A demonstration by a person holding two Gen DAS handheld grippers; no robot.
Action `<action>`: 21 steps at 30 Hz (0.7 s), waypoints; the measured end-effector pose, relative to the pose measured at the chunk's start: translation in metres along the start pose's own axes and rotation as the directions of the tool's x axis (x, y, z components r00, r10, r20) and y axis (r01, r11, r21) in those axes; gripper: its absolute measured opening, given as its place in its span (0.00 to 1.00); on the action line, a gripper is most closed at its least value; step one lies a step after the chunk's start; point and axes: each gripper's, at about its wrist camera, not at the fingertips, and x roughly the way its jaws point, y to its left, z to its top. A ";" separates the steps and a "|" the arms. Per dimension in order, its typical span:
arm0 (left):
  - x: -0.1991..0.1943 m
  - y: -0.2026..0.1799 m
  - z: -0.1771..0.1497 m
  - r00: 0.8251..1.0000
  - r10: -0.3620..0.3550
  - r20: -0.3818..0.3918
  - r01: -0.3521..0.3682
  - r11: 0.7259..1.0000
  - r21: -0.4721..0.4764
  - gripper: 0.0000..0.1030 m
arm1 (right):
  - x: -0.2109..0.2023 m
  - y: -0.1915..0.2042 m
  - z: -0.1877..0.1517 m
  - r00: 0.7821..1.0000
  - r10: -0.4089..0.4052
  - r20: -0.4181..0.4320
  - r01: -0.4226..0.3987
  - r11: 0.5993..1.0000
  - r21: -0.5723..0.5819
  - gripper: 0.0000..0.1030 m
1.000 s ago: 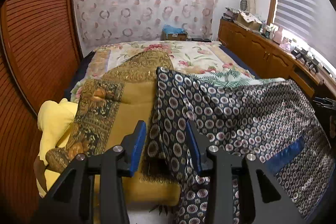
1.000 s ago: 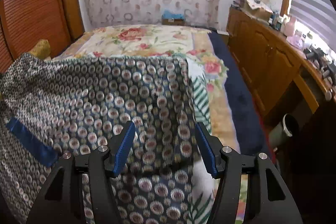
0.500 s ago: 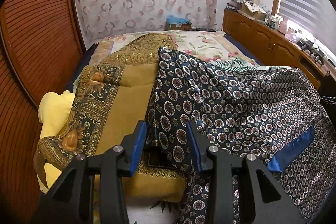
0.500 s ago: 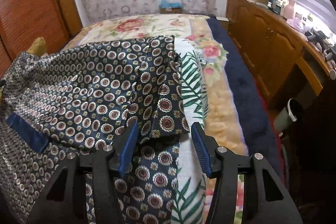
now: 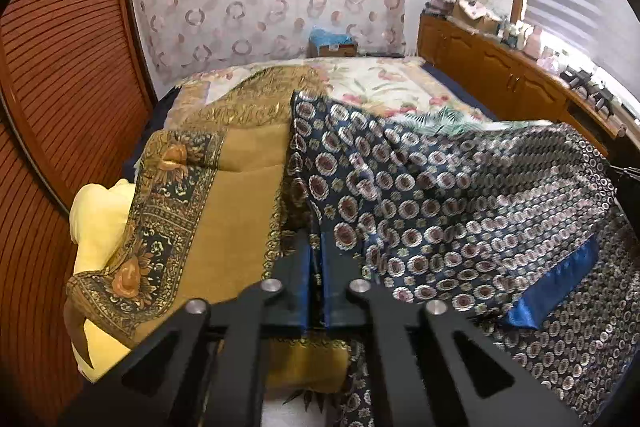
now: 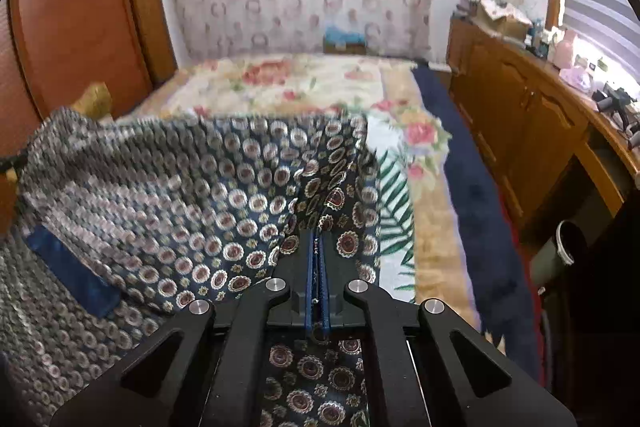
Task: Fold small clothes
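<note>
A dark blue cloth [image 5: 440,195] patterned with round medallions lies spread over the bed, with a plain blue band [image 5: 556,287] near its lower right. My left gripper [image 5: 318,259] is shut on the left edge of this cloth. In the right wrist view the same patterned cloth [image 6: 224,187] stretches to the left, its blue band [image 6: 72,271] low on the left. My right gripper [image 6: 318,255] is shut on the cloth's right edge, with fabric pinched between the blue pads.
A mustard shawl with an ornate border [image 5: 208,203] lies left of the cloth over a yellow pillow [image 5: 100,219]. The floral bedspread [image 6: 304,83] extends behind. Wooden cabinets [image 6: 516,115] line the right wall, a louvred wooden panel [image 5: 60,67] the left. A grey bin [image 6: 560,251] stands beside the bed.
Both grippers went from open to shut, each closing on an edge of the patterned cloth. The cloth has lifted and bunched slightly at both held edges.
</note>
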 end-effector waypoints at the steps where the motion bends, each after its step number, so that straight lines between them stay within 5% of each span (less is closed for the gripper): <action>1: -0.005 -0.001 0.000 1.000 -0.004 0.012 0.004 1.000 -0.003 0.00 | -0.006 0.000 0.001 1.000 0.007 0.013 -0.007 1.000 0.003 0.00; 14: -0.080 -0.010 -0.029 0.987 -0.099 0.128 0.109 0.991 -0.073 0.00 | -0.064 -0.015 -0.013 0.995 0.029 0.096 -0.032 0.999 0.038 0.00; 21: -0.099 -0.020 -0.078 0.988 -0.124 0.097 0.133 0.987 -0.093 0.00 | -0.098 -0.015 -0.057 0.994 0.047 0.099 -0.054 0.996 0.066 0.00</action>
